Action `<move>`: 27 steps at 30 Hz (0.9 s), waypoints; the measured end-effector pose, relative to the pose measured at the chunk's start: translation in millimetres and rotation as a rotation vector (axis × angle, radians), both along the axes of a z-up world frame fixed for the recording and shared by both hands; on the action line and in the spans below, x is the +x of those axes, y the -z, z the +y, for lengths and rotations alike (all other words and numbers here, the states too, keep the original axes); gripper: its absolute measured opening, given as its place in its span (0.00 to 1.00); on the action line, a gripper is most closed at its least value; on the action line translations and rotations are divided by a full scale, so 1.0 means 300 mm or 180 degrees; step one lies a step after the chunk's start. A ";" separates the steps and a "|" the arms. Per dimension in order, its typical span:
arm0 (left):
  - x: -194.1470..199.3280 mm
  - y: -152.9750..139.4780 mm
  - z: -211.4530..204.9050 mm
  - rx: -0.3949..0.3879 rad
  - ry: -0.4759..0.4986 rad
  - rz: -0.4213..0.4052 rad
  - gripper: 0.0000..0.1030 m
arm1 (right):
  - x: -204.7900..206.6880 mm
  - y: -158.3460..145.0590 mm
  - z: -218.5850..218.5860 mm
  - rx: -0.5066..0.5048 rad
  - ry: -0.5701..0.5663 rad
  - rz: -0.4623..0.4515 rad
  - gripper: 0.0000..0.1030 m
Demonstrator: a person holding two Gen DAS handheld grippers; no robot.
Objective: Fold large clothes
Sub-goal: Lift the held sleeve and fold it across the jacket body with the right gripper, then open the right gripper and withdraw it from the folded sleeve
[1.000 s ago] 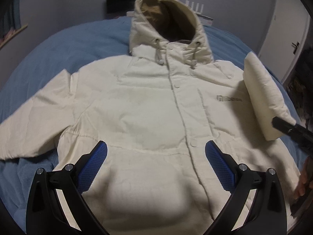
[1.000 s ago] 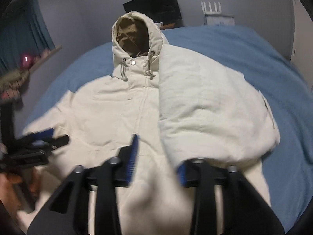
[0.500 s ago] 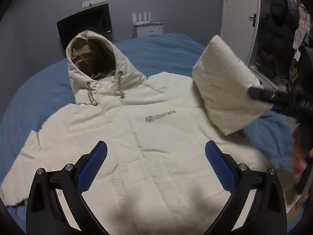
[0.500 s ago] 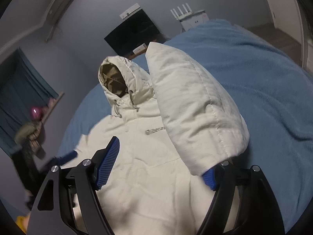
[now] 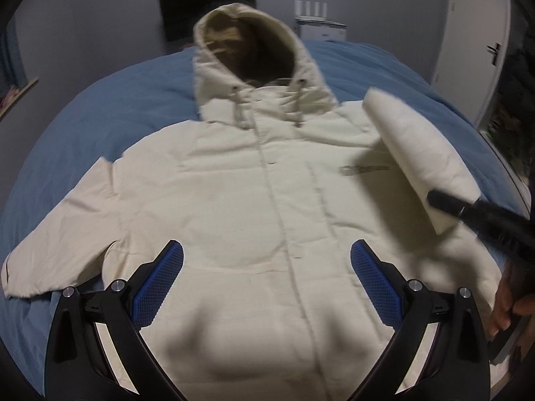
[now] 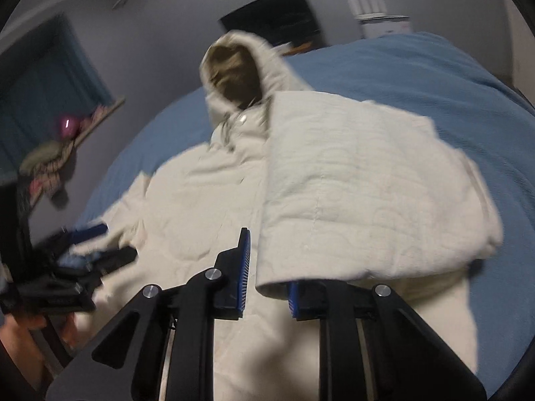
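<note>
A cream hooded jacket [image 5: 234,193] lies face up on a blue bed [image 5: 110,107], hood at the far end. My left gripper [image 5: 264,284] is open and empty above the jacket's lower front. My right gripper [image 6: 265,287] is shut on the cuff of the jacket's right sleeve [image 6: 361,200] and holds it lifted and folded over the chest. The sleeve [image 5: 421,153] and the right gripper's finger [image 5: 468,210] also show in the left wrist view. The other sleeve [image 5: 63,234] lies spread flat to the left.
A dark screen [image 5: 207,13] and a white router [image 5: 319,16] stand past the bed's far end. A white door [image 5: 481,43] is at the right. A shelf with clothes and a pink object [image 6: 67,127] is at the left wall.
My right gripper has carried the sleeve inward and lower over the jacket's chest. My left gripper has swung back to face the jacket's centre.
</note>
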State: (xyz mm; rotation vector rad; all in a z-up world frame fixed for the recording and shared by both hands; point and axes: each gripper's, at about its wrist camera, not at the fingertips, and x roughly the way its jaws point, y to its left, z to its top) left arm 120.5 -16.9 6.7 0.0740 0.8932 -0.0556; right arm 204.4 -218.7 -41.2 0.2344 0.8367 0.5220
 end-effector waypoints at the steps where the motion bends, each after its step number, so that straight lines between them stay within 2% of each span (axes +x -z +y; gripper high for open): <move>1: 0.002 0.007 0.014 -0.0034 -0.0036 0.0006 0.94 | 0.008 0.016 0.020 -0.0060 -0.0036 0.0019 0.16; 3: 0.008 0.025 0.029 -0.0098 -0.0080 0.0027 0.94 | 0.025 0.058 0.055 -0.0137 -0.0088 0.0125 0.16; 6: 0.009 0.046 0.029 -0.0137 -0.0080 0.0056 0.94 | 0.062 0.140 0.073 -0.0123 -0.0145 0.0443 0.17; 8: 0.006 0.063 0.031 -0.0158 -0.0074 0.0090 0.94 | 0.067 0.193 0.066 -0.0087 -0.0171 0.0631 0.21; 9: 0.008 0.072 0.033 -0.0167 -0.0080 0.0118 0.94 | 0.078 0.216 0.058 -0.0020 -0.0192 0.0770 0.26; 11: 0.006 0.080 0.042 -0.0194 -0.0091 0.0148 0.94 | 0.079 0.233 0.035 0.0131 -0.0196 0.0862 0.35; 13: 0.007 0.088 0.048 -0.0224 -0.0093 0.0171 0.94 | 0.073 0.218 0.013 0.0235 -0.0162 0.0861 0.57; 16: 0.003 0.090 0.049 -0.0226 -0.0091 0.0166 0.94 | 0.049 0.175 0.006 0.0247 -0.0111 0.0744 0.77; 20: -0.007 0.084 0.044 -0.0204 -0.0068 0.0115 0.94 | 0.007 0.123 -0.047 0.0149 0.0154 0.0635 0.80; 23: -0.009 0.080 0.025 -0.0130 -0.0022 0.0103 0.94 | -0.006 0.118 -0.113 0.0043 0.0427 0.0767 0.80; 27: -0.015 0.064 -0.078 0.0057 0.0289 0.0077 0.94 | -0.035 0.063 -0.255 -0.0007 0.0799 0.0880 0.81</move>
